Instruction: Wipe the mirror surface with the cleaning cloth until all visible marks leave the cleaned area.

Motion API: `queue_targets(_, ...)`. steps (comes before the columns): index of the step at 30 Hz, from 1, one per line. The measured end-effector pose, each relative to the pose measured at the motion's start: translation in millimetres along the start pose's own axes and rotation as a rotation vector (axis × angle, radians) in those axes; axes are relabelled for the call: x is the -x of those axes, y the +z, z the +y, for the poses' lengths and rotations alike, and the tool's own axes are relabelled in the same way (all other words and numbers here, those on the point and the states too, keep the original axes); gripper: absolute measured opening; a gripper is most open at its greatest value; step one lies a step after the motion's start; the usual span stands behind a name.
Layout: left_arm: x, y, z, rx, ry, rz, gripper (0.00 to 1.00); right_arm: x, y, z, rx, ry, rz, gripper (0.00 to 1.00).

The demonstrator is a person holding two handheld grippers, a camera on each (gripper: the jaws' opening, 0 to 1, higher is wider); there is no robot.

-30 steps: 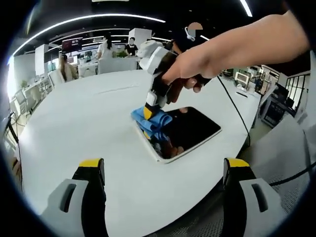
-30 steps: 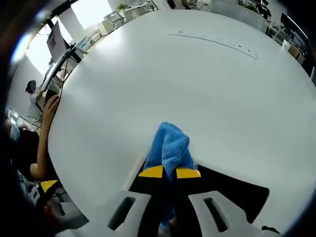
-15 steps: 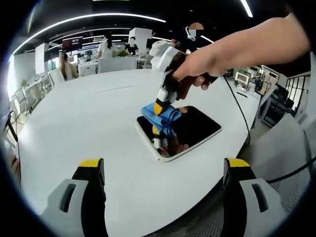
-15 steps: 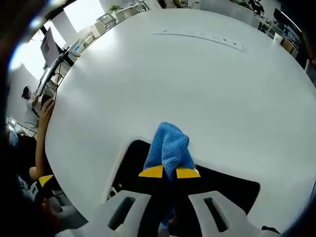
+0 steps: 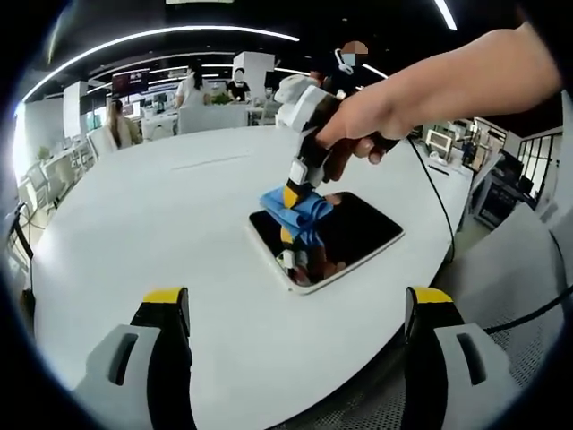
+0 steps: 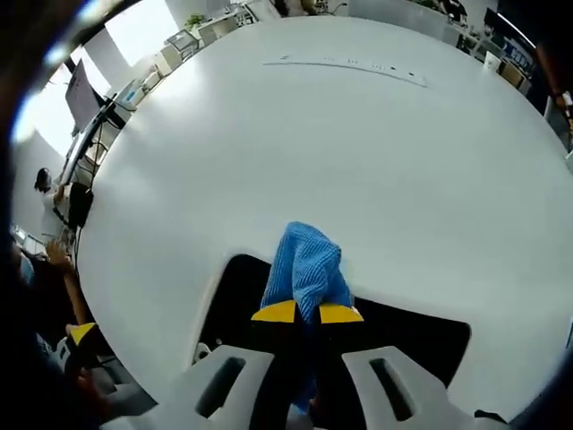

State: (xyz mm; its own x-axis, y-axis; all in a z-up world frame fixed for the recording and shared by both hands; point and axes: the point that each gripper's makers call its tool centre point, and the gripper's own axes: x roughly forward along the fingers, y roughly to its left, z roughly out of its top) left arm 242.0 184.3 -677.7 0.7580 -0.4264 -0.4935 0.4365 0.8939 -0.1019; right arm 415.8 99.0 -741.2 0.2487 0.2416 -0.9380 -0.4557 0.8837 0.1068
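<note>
left gripper [image 5: 295, 309] hangs wide and idle at the frame's bottom. past it, mid-frame, right gripper [image 5: 296, 186], clamped on the blue cloth [image 5: 300, 210], has slid inward from the mirror [image 5: 358, 235] corner across the glass on the white bench [image 5: 134, 233] — wiping continues.

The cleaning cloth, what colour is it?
The cleaning cloth is blue, shown best in the right gripper view, pinched in the right gripper.
</note>
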Motion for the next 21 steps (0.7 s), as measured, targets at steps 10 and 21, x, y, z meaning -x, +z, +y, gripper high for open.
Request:
queue_targets(10, -2.2, 0.1, 1.0, -0.016, 0.002, -0.001, 0.98, 6.4, -9.6, 2.4, -0.015, -0.015, 0.020, 0.00)
queue_targets(21, -2.7, -2.3, 2.6, -0.022, 0.003, 0.006, 0.97, 21.7, -27.1, 9.0, -0.002, -0.020, 0.020, 0.00)
